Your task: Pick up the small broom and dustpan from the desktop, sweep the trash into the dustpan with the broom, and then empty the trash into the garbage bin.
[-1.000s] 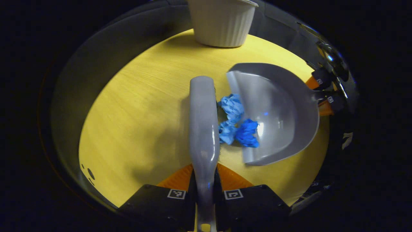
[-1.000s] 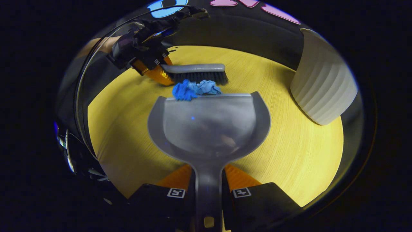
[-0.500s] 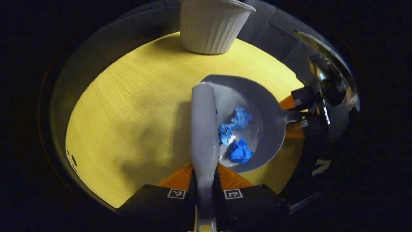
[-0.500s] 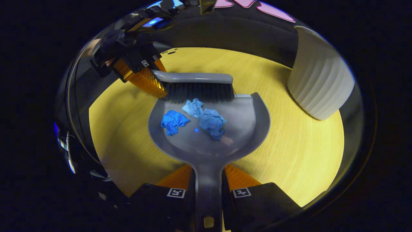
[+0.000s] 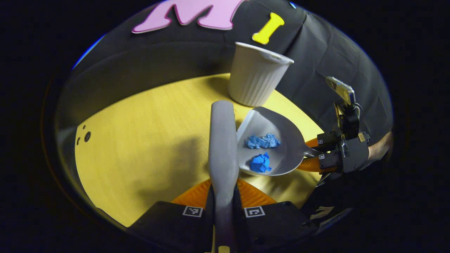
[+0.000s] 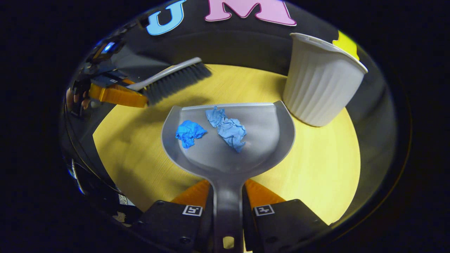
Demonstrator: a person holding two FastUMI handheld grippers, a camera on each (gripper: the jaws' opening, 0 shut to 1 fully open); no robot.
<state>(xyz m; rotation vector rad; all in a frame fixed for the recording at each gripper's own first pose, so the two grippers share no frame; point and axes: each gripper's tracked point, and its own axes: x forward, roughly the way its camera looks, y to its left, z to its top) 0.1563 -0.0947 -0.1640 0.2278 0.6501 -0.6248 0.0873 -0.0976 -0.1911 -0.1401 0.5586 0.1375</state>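
Progress: both tools are picked up. The broom [image 5: 223,140] is clamped by its handle between the jaws of the left gripper [image 5: 223,211]; the dustpan [image 6: 227,140] is clamped by its handle between the jaws of the right gripper [image 6: 227,210]. Sweeping is judged complete: the blue paper trash [image 6: 225,127] lies inside the dustpan, and no loose scraps are seen on the yellow surface [image 6: 316,168] around it. Emptying into the garbage bin [image 6: 320,80] is judged not yet done, since the trash is seen resting in the pan.

Positions, referred to the garbage bin: in the right gripper view the dustpan is held just beside the bin, its front lip near the bin's base and below the bin's rim. The pan appears lifted off the surface, though contact cannot be ruled out. The broom is held well apart from the bin, on the far side of the dustpan, bristles clear of the pan.

Remaining, by judgement: pan to be raised above the bin's rim and tipped.

Counts:
- broom: 1
- dustpan: 1
- garbage bin: 1, white, ribbed, upright
- crumpled blue paper pieces: 3 apparent (one darker piece apart; two paler pieces touching, possibly one wad)
- grippers: 2
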